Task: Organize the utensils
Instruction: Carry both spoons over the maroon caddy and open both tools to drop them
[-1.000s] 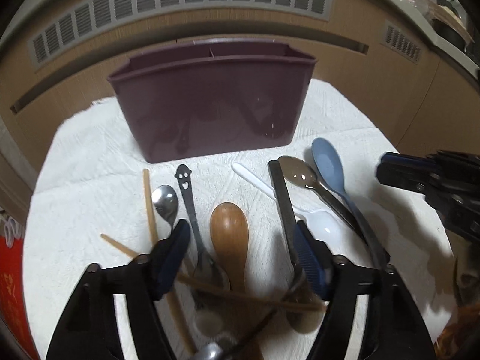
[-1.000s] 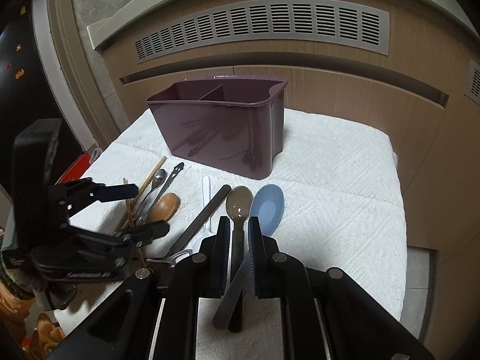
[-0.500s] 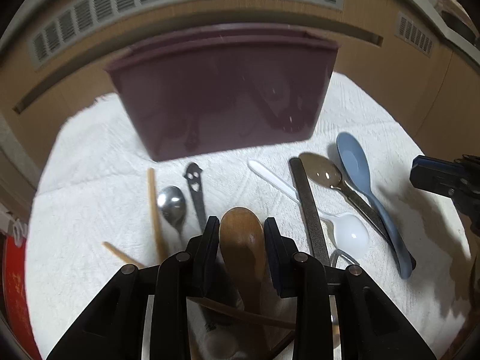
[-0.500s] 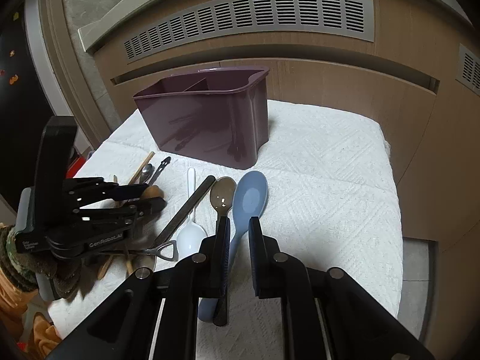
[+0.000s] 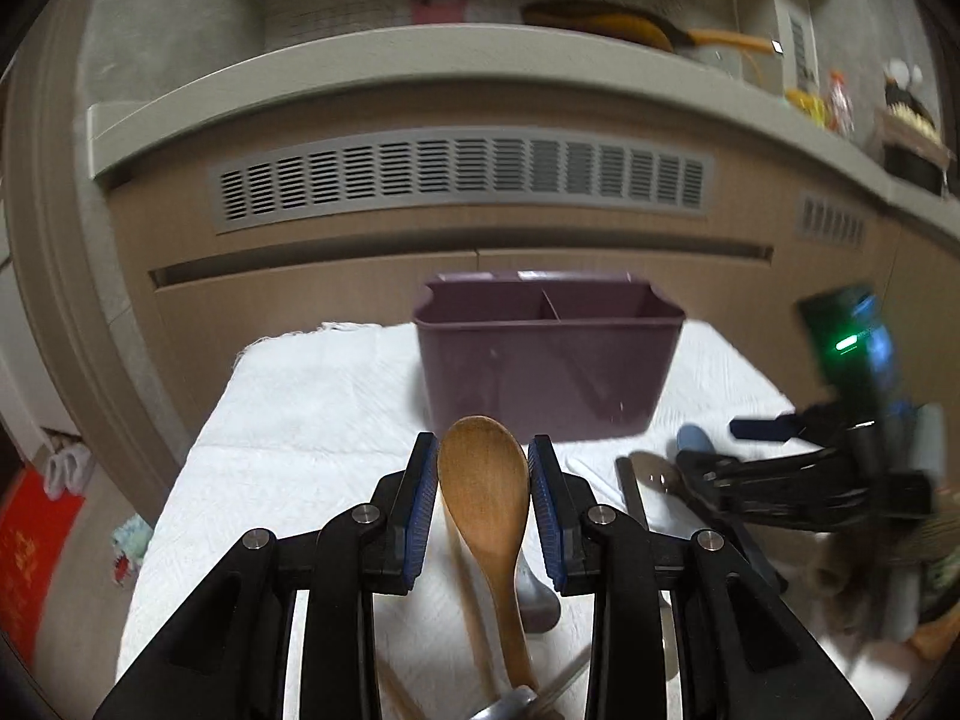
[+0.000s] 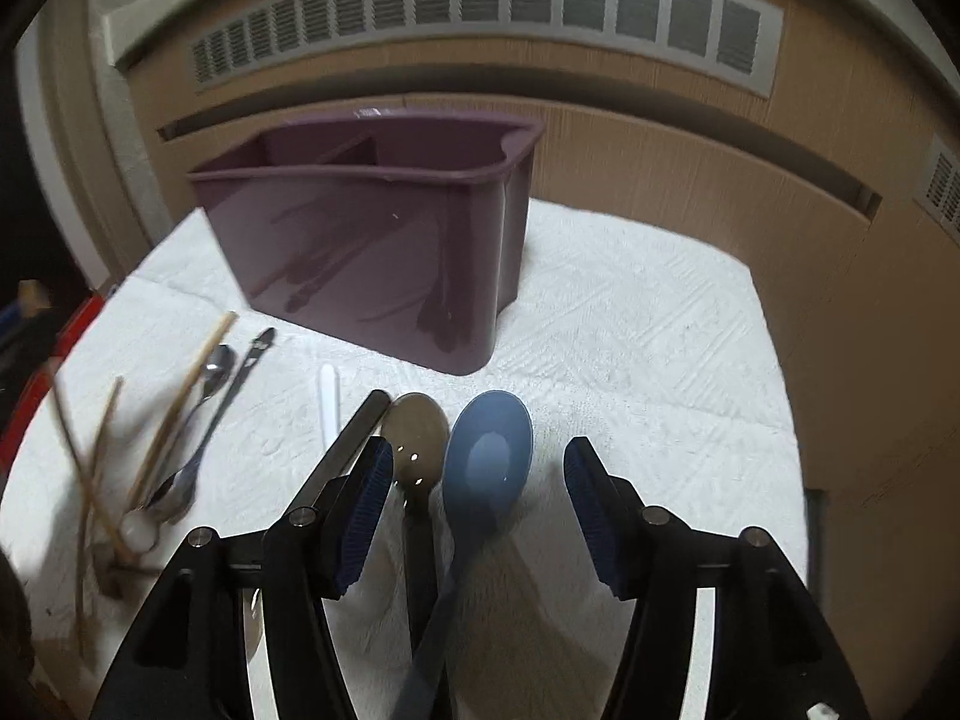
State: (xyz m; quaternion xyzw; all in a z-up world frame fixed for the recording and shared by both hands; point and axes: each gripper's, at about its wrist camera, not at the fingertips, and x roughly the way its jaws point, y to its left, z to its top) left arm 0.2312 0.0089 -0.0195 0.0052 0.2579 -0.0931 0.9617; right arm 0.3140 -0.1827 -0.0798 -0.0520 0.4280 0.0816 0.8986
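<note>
My left gripper [image 5: 483,450] is shut on the bowl of a wooden spoon [image 5: 486,498] and holds it above the white towel [image 5: 312,420], in front of the purple two-compartment caddy [image 5: 549,372]. The right gripper [image 5: 774,480] shows blurred at the right of that view. In the right wrist view my right gripper [image 6: 478,450] hangs low over the towel [image 6: 660,360] with its jaws opening wide. A blue spoon [image 6: 489,462] and a brown spoon [image 6: 417,444] lie between its fingers, untouched by the pads. The caddy [image 6: 372,228] stands just beyond.
A dark flat handle [image 6: 354,438] and a white plastic spoon [image 6: 330,402] lie left of the brown spoon. Further left are a metal spoon [image 6: 213,372], a black smiley-ended utensil [image 6: 252,360] and wooden chopsticks [image 6: 180,408]. A wooden cabinet with vent grilles [image 6: 480,0] backs the table.
My left gripper closed on the wooden spoon, then lifted it off the towel and tilted up. My right gripper dropped closer to the spoons and its jaws spread from nearly shut to wide.
</note>
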